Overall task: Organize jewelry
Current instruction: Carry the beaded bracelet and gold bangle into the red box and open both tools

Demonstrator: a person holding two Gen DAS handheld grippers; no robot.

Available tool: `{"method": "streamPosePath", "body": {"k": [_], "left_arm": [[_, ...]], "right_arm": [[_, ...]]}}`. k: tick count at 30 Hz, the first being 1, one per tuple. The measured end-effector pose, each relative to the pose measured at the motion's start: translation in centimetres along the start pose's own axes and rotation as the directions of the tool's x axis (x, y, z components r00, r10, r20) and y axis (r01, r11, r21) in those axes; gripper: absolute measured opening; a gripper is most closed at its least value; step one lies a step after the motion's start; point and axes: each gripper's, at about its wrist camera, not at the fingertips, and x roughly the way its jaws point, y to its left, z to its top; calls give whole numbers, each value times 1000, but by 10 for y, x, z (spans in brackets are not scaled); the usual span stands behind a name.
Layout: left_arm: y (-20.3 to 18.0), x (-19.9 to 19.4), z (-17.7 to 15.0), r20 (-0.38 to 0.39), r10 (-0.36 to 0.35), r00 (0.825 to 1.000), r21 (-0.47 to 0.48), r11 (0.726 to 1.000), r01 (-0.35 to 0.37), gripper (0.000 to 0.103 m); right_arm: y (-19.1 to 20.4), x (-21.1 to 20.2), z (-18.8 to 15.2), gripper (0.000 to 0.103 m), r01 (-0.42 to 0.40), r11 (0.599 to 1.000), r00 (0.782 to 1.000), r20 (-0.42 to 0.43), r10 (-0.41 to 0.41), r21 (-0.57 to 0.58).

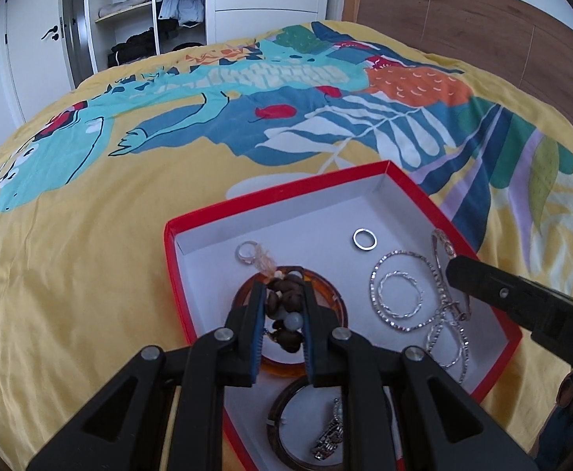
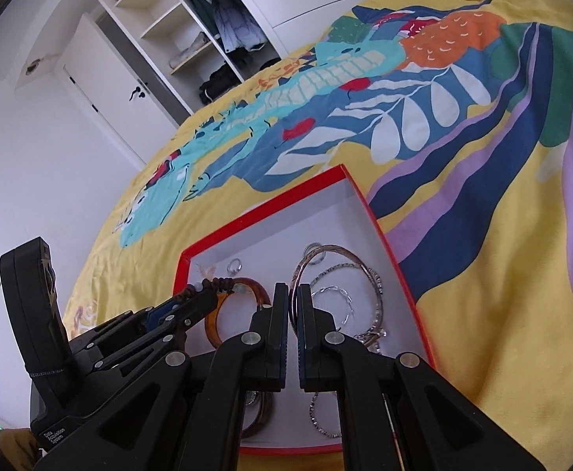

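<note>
Left wrist view, left to right. Yellow bedspread [image 1: 70, 274] with a printed dinosaur pattern under everything. Red box lid [image 1: 170, 251] with white interior lying on it, serving as the jewelry tray. Near the tray's left wall: small silver ring [image 1: 247, 252] beside a pale tassel. Left gripper [image 1: 284, 314] over the tray, jaws narrowed and clamped on a brown beaded bracelet [image 1: 282, 306] with a few pale beads; bracelet bunched between the pads, above an amber bangle [image 1: 327, 288] lying flat on the tray floor. Below that, near the frame's bottom edge: dark wooden bangle [image 1: 276, 408] encircling a silver watch-style link bracelet [image 1: 327, 437]. Further right: plain silver band ring [image 1: 365, 239], lying alone. Then silver hoops and chains [image 1: 400, 294] in a loose tangle, overlapping one another. Far right: tip of the right gripper [image 1: 457, 274] entering over the tray's right edge.

Right wrist view, left to right. Left gripper body [image 2: 43, 314] at the left, beaded bracelet [image 2: 217, 283] in its tips over the amber bangle [image 2: 255, 288]. Centre: right gripper [image 2: 293, 294] with jaws closed to a slit on a thin silver bangle [image 2: 327, 253], its loop rising beyond the fingertips over the tray. Remaining silver chains [image 2: 376, 314] just right of the tips, on the tray floor.
</note>
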Motion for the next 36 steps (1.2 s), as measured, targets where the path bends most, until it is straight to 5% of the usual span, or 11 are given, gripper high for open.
{"method": "streamPosePath", "body": {"k": [36], "left_arm": [[3, 17, -21, -43, 4, 999, -2, 1000, -4, 16]], "right_arm": [[5, 29, -29, 7, 129, 984, 983, -114, -144, -123]]}}
